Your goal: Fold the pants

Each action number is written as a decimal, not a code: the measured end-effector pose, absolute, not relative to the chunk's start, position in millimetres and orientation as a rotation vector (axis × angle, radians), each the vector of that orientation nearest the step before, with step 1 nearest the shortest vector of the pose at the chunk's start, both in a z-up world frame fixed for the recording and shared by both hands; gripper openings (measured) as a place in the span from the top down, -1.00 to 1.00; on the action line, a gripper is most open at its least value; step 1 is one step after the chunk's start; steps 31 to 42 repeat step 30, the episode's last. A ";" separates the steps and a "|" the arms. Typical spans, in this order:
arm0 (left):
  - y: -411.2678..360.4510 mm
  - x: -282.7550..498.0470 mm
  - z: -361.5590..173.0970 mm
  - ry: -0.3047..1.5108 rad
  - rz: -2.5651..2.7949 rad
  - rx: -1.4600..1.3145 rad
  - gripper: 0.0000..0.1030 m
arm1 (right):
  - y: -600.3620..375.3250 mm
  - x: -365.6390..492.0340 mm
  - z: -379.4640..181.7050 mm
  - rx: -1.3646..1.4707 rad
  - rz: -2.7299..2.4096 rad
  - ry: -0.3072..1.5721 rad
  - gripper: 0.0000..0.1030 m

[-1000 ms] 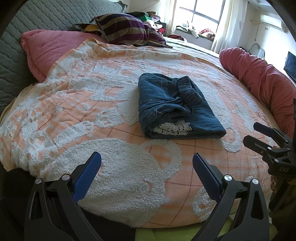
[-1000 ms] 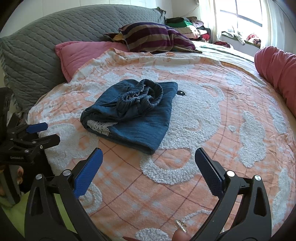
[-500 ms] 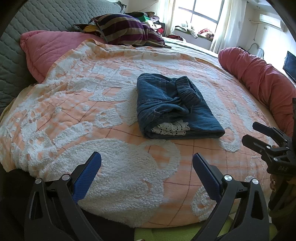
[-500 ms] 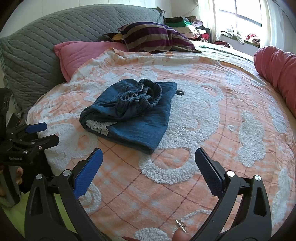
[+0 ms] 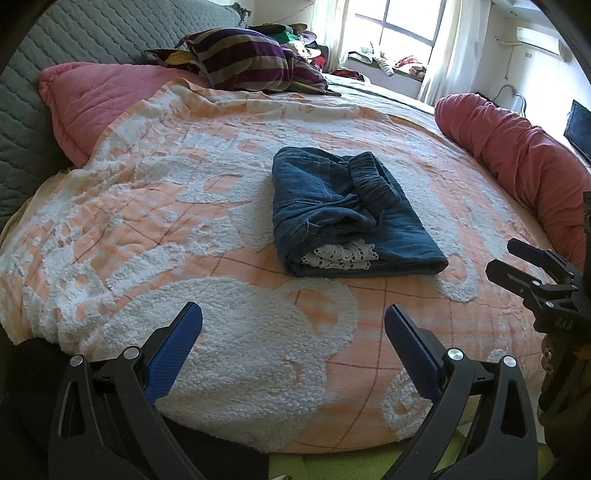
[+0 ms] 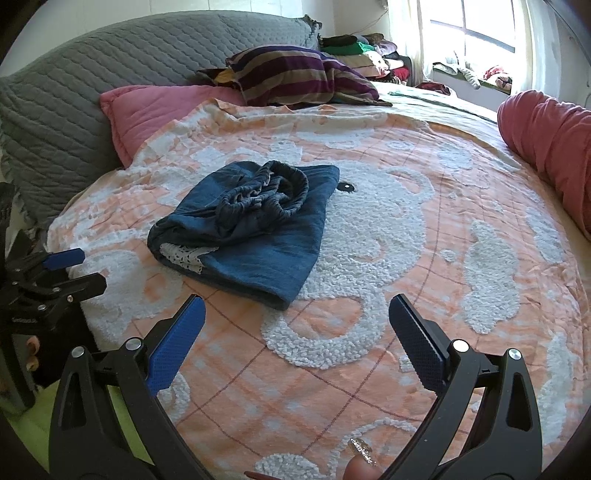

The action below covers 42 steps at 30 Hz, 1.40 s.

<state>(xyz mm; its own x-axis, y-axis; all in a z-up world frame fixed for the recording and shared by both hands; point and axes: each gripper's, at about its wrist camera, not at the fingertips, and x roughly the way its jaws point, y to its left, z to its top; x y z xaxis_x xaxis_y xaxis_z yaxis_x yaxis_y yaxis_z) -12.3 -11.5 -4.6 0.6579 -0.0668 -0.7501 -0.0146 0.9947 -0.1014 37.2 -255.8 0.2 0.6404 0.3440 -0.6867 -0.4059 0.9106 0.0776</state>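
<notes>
Bed covered by orange-and-white checked bedspread with fluffy white tufted pattern point(image 5: 207, 206), spread across most of both views. Grey quilted headboard cushion point(image 6: 74, 96) along the far-left edge. Pink quilted pillow point(image 5: 96, 107) leans against it, its lower edge tucked under the bedspread. Purple-and-tan striped pillow point(image 6: 295, 77) sits behind the pink one. Pile of mixed-colour folded clothes point(image 6: 365, 55) farther back, near the window. Red rolled bolster point(image 5: 517, 151) runs along the right edge of the bed. Window with white curtains point(image 5: 402, 33) at the back, cluttered sill below it. Wall-mounted air conditioner point(image 5: 535, 35) at upper right; dark screen point(image 5: 580, 129) at far right edge.
</notes>
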 end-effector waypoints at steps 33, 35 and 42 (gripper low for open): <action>91.1 70.3 -30.1 0.963 0.190 -0.168 -0.91 | -347.3 94.1 -21.8 -0.045 0.114 0.829 -0.82; 91.1 70.3 -30.1 0.963 0.190 -0.168 -0.91 | -347.3 94.1 -21.8 -0.045 0.114 0.829 -0.82; 91.1 70.3 -30.1 0.963 0.190 -0.168 -0.91 | -347.3 94.1 -21.8 -0.045 0.114 0.829 -0.82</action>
